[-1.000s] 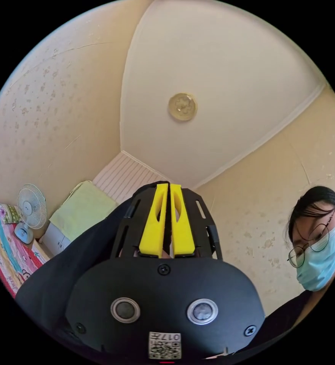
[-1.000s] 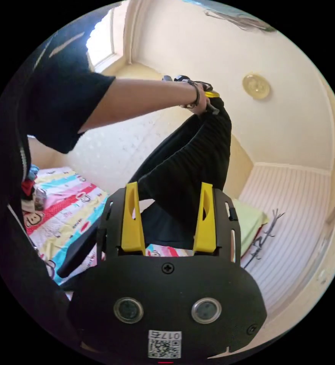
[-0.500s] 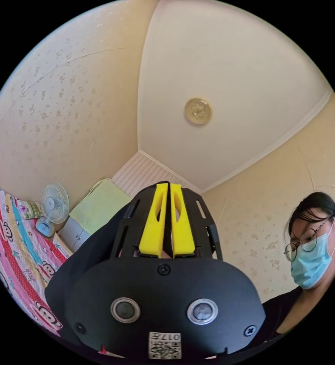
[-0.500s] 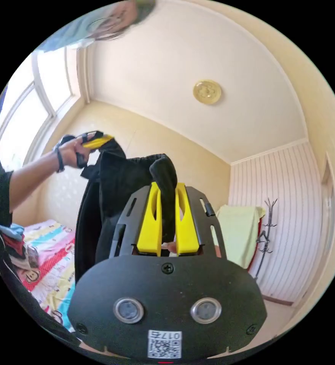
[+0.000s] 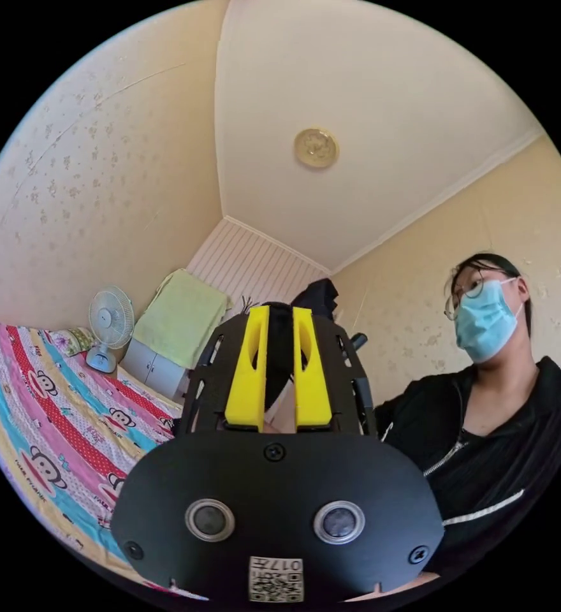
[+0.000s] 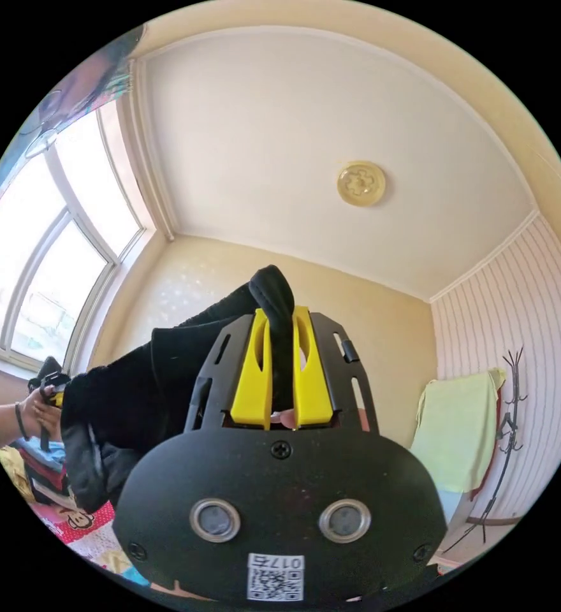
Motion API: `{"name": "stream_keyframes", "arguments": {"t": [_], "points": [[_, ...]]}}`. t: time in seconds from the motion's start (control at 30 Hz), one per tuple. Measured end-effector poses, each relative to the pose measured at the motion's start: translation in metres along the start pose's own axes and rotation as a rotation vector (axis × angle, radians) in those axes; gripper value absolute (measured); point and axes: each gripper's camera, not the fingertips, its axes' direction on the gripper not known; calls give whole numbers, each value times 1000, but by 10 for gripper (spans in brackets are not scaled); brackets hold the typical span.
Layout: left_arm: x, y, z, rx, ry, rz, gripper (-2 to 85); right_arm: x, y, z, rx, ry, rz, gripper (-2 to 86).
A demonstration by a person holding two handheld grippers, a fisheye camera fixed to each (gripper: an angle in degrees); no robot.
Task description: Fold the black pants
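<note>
— Left claw (image 5: 279, 366) first: what is its condition?

— Both yellow jaws are drawn in on a strip of black cloth that runs up between them. That is the pants (image 5: 279, 357), pinched at one edge. A bunch of the same black cloth (image 5: 317, 297) sticks up just beyond the jaw tips.

— And the right claw (image 6: 282, 373)?

— Same finding. Its jaws are closed onto a black fold, and a rounded hump of cloth rises above the tips. In the right gripper view the pants (image 6: 166, 376) stretch away from that claw, off to the view's left and downward, as a dark band held up off the bed.

— Where does the band end?

— At the person's hand (image 6: 38, 414) near the edge of that view, beside the window (image 6: 51, 255). The hand grips the other claw's handle; a bit of yellow shows there, too small to judge how the jaws stand from this side.

— Surroundings?

— A bed (image 5: 44, 408) with a striped cartoon sheet lies below, in the left gripper view. A fan (image 5: 109, 325) stands at its far end, next to a cabinet draped with a green towel (image 5: 182, 315). The person (image 5: 484, 408) stands close on that view's right side, in a dark zipped jacket. A round ceiling lamp (image 6: 361, 183) is overhead. A coat stand (image 6: 507, 421) leans by the panelled wall.
</note>
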Motion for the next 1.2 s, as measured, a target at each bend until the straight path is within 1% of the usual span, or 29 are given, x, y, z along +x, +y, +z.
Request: {"name": "stream_keyframes", "arguments": {"t": [0.07,0.13,0.2,0.23,0.3,0.4,0.43,0.5,0.6,0.7,0.83,0.9,0.97,1.0,1.1,1.2], "points": [[19,17,-14,3,10,31,67,-21,-16,4,4,-24,-62,63],[45,32,-30,44,-43,101,73,-35,-27,6,16,-51,-101,63],[96,49,-43,76,-220,289,98,-48,-39,6,24,-53,-125,63],[110,51,-42,63,-268,350,106,-56,-47,7,22,-28,-139,64],[167,60,-21,-59,-418,620,134,-66,-60,8,10,18,-153,64],[220,64,23,-208,-504,850,165,-77,-79,12,-12,44,-148,65],[230,65,30,-199,-517,883,169,-82,-85,12,-16,47,-149,65],[270,62,41,-114,-528,1000,187,-92,-92,11,-23,61,-172,65],[306,48,38,-39,-574,1069,200,-107,-98,6,-17,89,-204,65],[324,31,40,-57,-643,1144,206,-113,-104,-5,-14,32,-193,65],[344,11,40,-68,-618,1198,204,-112,-113,-14,-66,-19,-132,66],[357,7,47,-131,-637,1265,199,-102,-116,-18,-66,-79,-62,66],[362,4,49,-164,-634,1278,199,-87,-120,-23,-77,-139,42,66],[365,2,50,-171,-608,1265,199,-84,-121,-24,-82,-146,57,66],[374,0,56,-201,-528,1261,197,-87,-129,-32,-89,-149,12,66],[382,4,68,-271,-547,1307,186,-99,-140,-42,-100,-163,-57,66]]}}
